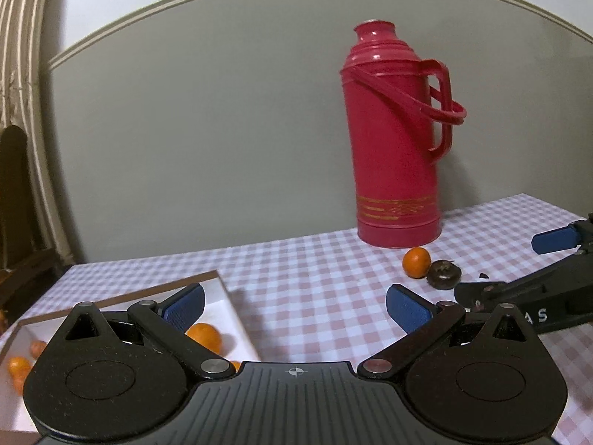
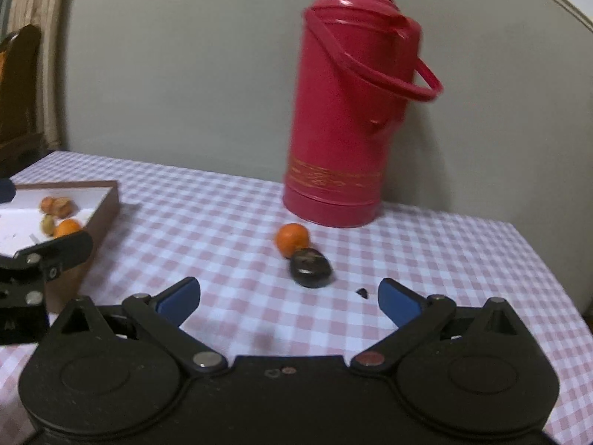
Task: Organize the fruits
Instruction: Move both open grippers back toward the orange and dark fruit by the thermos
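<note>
An orange mandarin (image 1: 416,261) (image 2: 292,239) and a dark, shrivelled fruit (image 1: 443,274) (image 2: 310,268) lie touching on the checked tablecloth before the red thermos. A brown box with a white inside (image 1: 222,289) (image 2: 105,200) holds several small orange fruits (image 1: 204,336) (image 2: 66,227). My left gripper (image 1: 294,307) is open and empty, its left finger over the box's right edge. My right gripper (image 2: 289,298) is open and empty, a little short of the dark fruit; it also shows in the left wrist view (image 1: 519,296).
A tall red thermos (image 1: 394,141) (image 2: 344,111) stands near the wall at the table's back. A small dark crumb (image 2: 362,292) lies on the pink-and-white checked cloth (image 1: 315,282) (image 2: 222,230). A dark wooden chair (image 2: 18,85) stands at the left.
</note>
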Demonstrator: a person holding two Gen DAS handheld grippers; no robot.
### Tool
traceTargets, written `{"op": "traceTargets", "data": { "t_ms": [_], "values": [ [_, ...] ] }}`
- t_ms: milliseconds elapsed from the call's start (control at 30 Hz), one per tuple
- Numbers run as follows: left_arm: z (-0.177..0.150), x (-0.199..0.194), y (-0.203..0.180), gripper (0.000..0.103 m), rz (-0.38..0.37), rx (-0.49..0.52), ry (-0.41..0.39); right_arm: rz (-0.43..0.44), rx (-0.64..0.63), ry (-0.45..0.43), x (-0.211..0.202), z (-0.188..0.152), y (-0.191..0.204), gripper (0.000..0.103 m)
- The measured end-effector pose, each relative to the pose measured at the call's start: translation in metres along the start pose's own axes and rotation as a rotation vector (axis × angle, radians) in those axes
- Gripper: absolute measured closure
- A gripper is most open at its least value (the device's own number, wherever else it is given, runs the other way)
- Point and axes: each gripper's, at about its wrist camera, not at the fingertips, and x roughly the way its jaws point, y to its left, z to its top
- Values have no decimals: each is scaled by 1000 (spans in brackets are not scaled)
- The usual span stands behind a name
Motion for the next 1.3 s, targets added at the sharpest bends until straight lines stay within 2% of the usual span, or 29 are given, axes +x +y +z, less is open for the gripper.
{"op": "traceTargets", "data": {
  "t_ms": [333,467,733,800,900,1100,1167,1300],
  "values": [
    [-1,38,-4,0,5,-30,29,-53,-4,39,44,2,-17,7],
    [0,49,-6,0,-11,-31,35,-60,-4,90,70,6,-21,11],
    [9,77,-13,0,-51,-43,41,-67,-6,118,102,7,-24,16],
    [12,84,-20,0,-61,-25,44,-69,-4,145,110,7,-31,22],
    [16,98,-35,0,-87,2,52,-73,15,145,116,6,-44,23],
    [15,135,-78,0,-145,59,121,-76,39,145,120,3,-68,30],
    [15,146,-85,0,-162,40,136,-60,69,145,123,4,-78,39],
    [17,160,-95,1,-195,28,160,-35,71,141,129,5,-94,41]
  ]
}}
